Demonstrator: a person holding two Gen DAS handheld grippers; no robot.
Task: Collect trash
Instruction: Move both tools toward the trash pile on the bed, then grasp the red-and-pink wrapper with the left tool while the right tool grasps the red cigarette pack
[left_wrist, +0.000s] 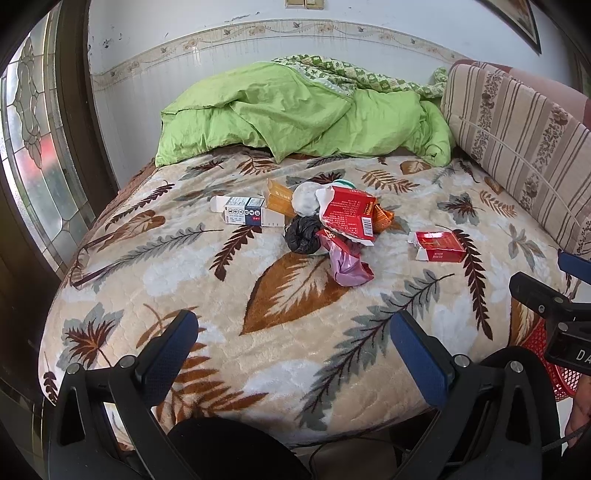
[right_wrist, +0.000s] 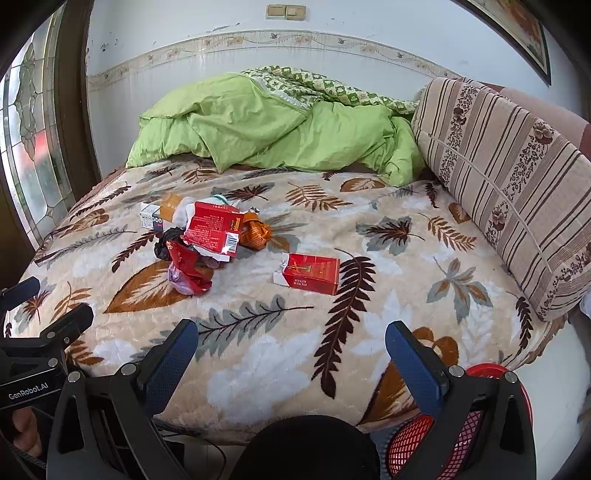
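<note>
Trash lies in a heap mid-bed: a torn red carton (left_wrist: 349, 214) (right_wrist: 214, 230), a black bag (left_wrist: 303, 236), a crumpled red-pink wrapper (left_wrist: 347, 262) (right_wrist: 186, 269), an orange wrapper (right_wrist: 256, 232), a white-blue box (left_wrist: 243, 211) and an orange box (left_wrist: 280, 199). Apart to the right lies a red cigarette pack (left_wrist: 439, 246) (right_wrist: 310, 273). My left gripper (left_wrist: 293, 332) hangs open over the bed's near edge, well short of the heap. My right gripper (right_wrist: 291, 341) is open too, nearer the cigarette pack. Neither holds anything.
A leaf-patterned blanket (left_wrist: 295, 314) covers the bed. A green quilt (left_wrist: 295, 110) is bunched at the far end and a striped cushion (right_wrist: 498, 177) lines the right side. A red mesh basket (right_wrist: 413, 439) (left_wrist: 554, 365) stands on the floor at the near right corner. A window is at left.
</note>
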